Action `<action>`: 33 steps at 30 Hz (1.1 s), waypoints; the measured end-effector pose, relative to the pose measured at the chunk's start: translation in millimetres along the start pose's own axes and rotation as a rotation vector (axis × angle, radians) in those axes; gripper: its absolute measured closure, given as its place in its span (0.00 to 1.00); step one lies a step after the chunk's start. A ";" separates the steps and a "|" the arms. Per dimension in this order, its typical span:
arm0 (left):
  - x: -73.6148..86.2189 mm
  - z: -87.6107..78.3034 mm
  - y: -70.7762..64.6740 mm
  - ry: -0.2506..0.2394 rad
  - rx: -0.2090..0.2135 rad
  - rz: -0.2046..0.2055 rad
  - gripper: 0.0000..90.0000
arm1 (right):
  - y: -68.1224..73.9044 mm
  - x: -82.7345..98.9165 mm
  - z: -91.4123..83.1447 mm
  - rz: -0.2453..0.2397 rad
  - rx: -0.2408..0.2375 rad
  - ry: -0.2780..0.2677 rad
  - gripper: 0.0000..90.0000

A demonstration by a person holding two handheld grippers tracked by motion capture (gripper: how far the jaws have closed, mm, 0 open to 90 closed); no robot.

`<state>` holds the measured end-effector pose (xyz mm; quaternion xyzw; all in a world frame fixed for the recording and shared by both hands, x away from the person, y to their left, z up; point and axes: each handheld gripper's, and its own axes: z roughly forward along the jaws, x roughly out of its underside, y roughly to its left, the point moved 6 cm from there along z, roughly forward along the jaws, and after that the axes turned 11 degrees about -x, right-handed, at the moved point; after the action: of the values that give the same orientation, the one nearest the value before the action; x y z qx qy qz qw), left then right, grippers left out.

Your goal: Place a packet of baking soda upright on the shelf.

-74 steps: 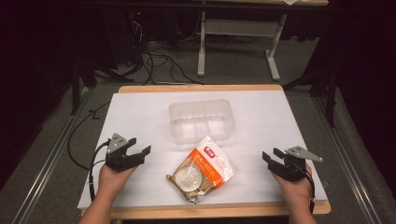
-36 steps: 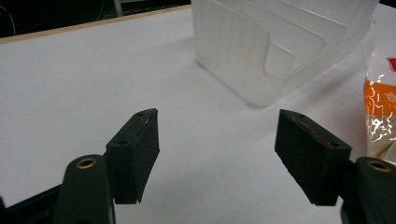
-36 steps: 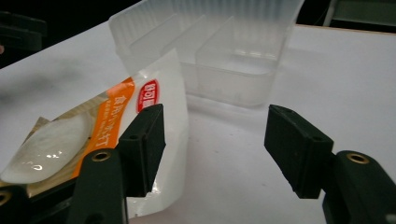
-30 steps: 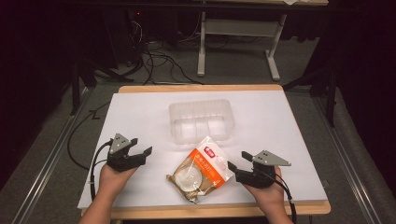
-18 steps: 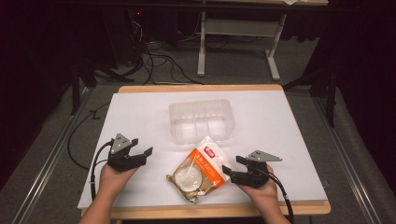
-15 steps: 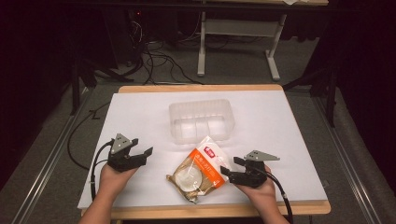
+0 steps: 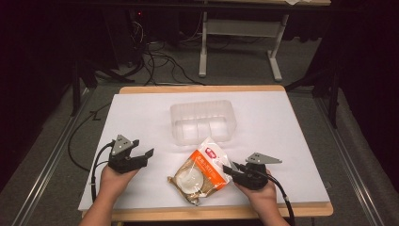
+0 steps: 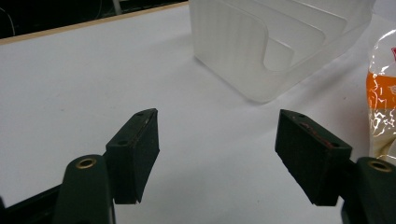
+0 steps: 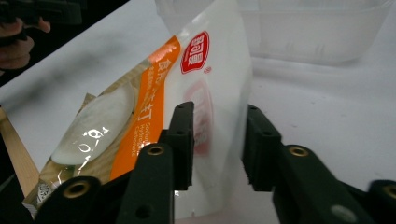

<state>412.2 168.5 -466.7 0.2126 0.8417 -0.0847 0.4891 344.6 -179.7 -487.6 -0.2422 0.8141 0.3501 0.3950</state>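
With the right tool (image 9: 212, 144) just closed on the packet's (image 9: 154, 107) white edge and the left tool (image 8: 219, 154) open and idle, the packet should be lifted slowly, kept clear of the tub's (image 7: 203, 120) wall.

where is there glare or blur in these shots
High view: white table evenly lit, surroundings dark. Right gripper view: glare spots on the packet, the near tool arms soft, the bin hazy. Left gripper view: the tool pads fairly sharp, the far table edge softer, faint shadow beneath the pads.
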 end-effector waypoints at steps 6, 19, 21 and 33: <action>0.3 0.1 -0.9 0.003 -0.001 0.005 0.34 | 8.0 -5.9 -6.4 -0.044 -0.029 -0.010 0.99; 0.2 0.4 -0.7 0.001 -0.001 0.007 0.34 | 36.1 -36.1 -36.5 -0.157 -0.043 -0.125 1.00; 0.2 0.3 -0.5 0.001 -0.001 0.007 0.34 | 33.6 -39.8 -42.9 -0.159 -0.032 -0.141 1.00; 0.1 0.6 -0.1 -0.001 -0.002 0.007 0.34 | 9.2 -58.6 -91.4 -0.191 0.132 -0.238 1.00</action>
<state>412.6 168.2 -467.1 0.2151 0.8408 -0.0824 0.4900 328.6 -236.5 -396.0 -0.2488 0.7560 0.2830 0.5353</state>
